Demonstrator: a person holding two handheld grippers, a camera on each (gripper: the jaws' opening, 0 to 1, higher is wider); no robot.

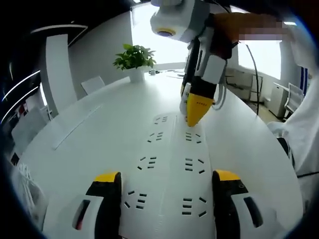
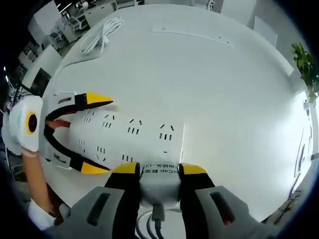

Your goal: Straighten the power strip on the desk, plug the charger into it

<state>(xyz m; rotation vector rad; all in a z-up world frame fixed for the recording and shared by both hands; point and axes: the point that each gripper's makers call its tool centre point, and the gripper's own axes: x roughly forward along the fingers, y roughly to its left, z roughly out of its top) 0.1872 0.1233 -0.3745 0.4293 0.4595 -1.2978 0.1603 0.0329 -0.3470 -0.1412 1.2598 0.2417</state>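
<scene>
In the left gripper view, the left gripper (image 1: pixel 167 186) stands wide open, its jaws straddling the near end of the white power strip (image 1: pixel 172 174), which lies flat on the white worktop (image 1: pixel 99 134). The right gripper (image 1: pixel 195 117) points down at the strip's far end. A potted plant (image 1: pixel 133 59) stands beyond.

In the right gripper view, the right gripper (image 2: pixel 158 172) clamps a grey-white charger (image 2: pixel 159 185) just at the strip's (image 2: pixel 129 134) end. The left gripper (image 2: pixel 97 134) spans the opposite end, open. A coiled white cable (image 2: pixel 102 32) lies well apart.
</scene>
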